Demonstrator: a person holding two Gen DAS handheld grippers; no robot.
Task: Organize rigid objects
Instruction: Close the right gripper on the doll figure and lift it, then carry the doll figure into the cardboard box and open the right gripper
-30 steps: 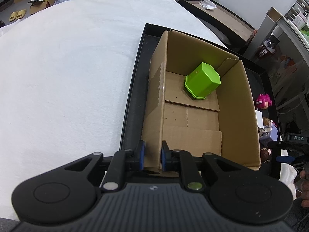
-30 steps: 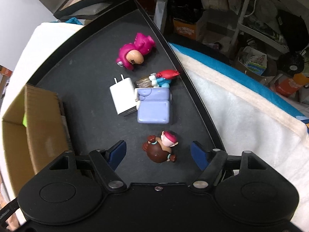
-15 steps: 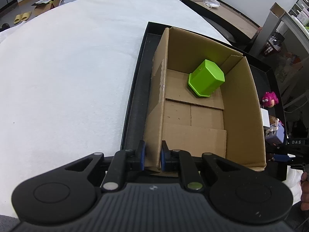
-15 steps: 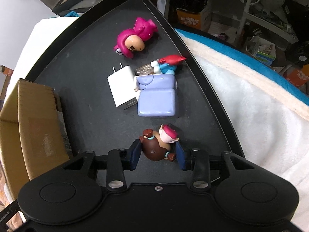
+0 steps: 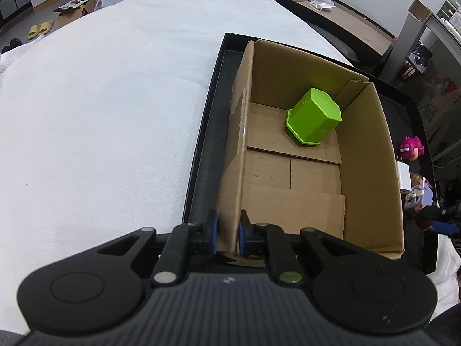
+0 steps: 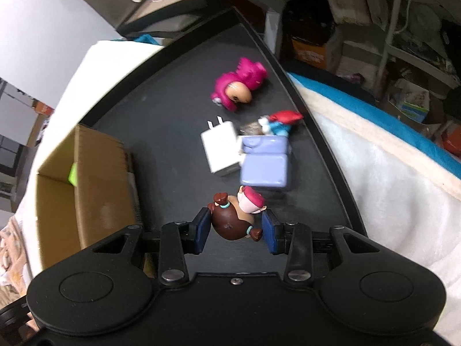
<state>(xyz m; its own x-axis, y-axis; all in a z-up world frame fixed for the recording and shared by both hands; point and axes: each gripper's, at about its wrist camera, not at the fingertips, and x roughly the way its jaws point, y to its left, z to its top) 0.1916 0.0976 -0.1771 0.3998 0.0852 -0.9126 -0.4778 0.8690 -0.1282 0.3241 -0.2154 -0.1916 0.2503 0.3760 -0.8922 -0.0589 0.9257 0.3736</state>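
Note:
My left gripper (image 5: 227,235) is shut on the near left wall of an open cardboard box (image 5: 366,155), which stands on a black tray (image 5: 201,155). A green hexagonal cup (image 5: 314,119) lies tipped inside the box at the far end. My right gripper (image 6: 236,232) is shut on a small brown-haired doll figure (image 6: 233,222), held just above the tray (image 6: 161,121). On the tray beyond it lie a lilac block toy (image 6: 265,167), a white plug charger (image 6: 220,151), a red-and-blue figure (image 6: 281,121) and a pink figure (image 6: 239,89).
The tray rests on a white blanket-covered surface (image 5: 100,115). The box also shows at the left in the right wrist view (image 6: 98,190). A dark side table (image 5: 340,20) with a cup and mask stands beyond. Cluttered shelves and boxes (image 6: 374,28) lie past the tray's right edge.
My right gripper closed around the brown-haired doll and has lifted it slightly, swinging left. My left gripper kept its hold on the box wall.

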